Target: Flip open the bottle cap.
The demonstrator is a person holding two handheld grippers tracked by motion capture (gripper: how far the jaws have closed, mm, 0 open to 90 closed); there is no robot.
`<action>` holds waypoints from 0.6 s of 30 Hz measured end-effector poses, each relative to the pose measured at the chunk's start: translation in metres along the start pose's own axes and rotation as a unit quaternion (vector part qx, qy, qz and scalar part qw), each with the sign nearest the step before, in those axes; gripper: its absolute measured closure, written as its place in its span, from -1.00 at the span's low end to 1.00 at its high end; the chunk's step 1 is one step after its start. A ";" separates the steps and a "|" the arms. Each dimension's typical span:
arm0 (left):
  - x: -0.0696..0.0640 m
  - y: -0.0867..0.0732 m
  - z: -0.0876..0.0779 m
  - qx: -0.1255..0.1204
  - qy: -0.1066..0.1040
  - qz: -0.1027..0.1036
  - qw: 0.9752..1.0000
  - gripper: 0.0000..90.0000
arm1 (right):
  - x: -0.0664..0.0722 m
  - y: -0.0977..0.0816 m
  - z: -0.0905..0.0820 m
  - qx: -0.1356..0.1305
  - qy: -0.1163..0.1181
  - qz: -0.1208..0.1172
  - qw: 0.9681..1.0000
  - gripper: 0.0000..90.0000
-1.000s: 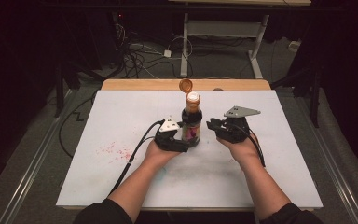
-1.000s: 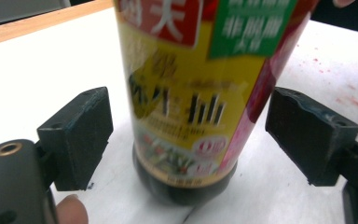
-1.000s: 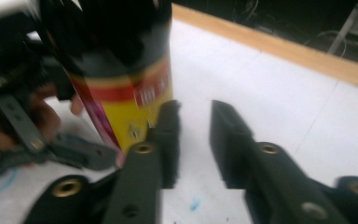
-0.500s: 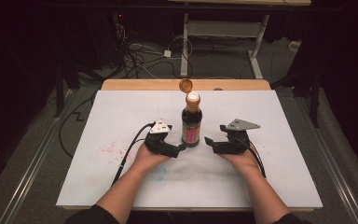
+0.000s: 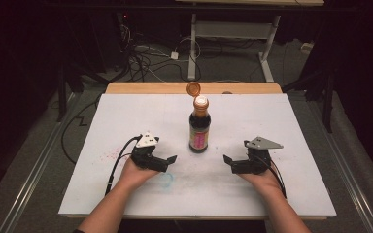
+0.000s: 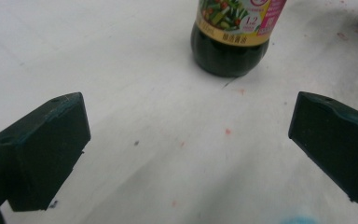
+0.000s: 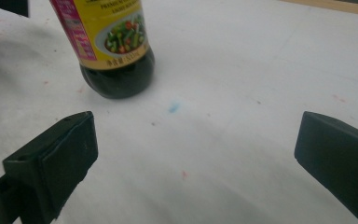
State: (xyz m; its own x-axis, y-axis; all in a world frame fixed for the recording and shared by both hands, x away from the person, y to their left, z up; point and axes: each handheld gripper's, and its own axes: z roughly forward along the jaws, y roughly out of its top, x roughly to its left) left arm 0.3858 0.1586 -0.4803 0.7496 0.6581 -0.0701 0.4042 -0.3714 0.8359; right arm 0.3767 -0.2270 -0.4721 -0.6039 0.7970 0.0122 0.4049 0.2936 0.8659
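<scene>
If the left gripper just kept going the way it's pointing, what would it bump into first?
Probably the dark sauce bottle. In the left gripper view it stands ahead of the open left gripper, slightly off centre, with bare white table between. It might just graze it.

White table sheet [image 5: 281, 145]: faint red speckles toward its left, blue smudge near its front edge. Bare wooden table edge [image 5: 145, 88] shows along its far side. Beyond the sheet: grey floor [image 5: 165, 68], tangled cables [image 5: 145, 60], a white metal desk frame [image 5: 233, 34]. Surroundings beyond the sheet dark; light falls on the sheet.
</scene>
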 end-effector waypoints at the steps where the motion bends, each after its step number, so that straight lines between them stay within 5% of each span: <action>1: 0.000 -0.002 -0.003 0.000 0.004 0.001 1.000 -1.00 | -0.002 -0.003 -0.003 0.000 -0.003 0.005 1.000 -0.99; 11: 0.012 -0.028 -0.049 0.000 0.036 -0.016 0.999 -1.00 | -0.014 -0.025 -0.040 -0.016 -0.030 0.008 0.999 -0.99; 18: 0.010 -0.045 -0.059 0.011 0.052 -0.027 0.998 -1.00 | -0.018 -0.035 -0.050 -0.027 -0.038 0.021 0.999 -0.99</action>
State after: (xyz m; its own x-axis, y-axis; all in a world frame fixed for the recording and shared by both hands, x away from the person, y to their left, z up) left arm 0.3441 0.2201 -0.4861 0.6682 0.7418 -0.0575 0.4550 -0.3462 0.8205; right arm 0.3386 -0.2779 -0.4774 -0.5323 0.8465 0.0120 0.3897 0.2324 0.8912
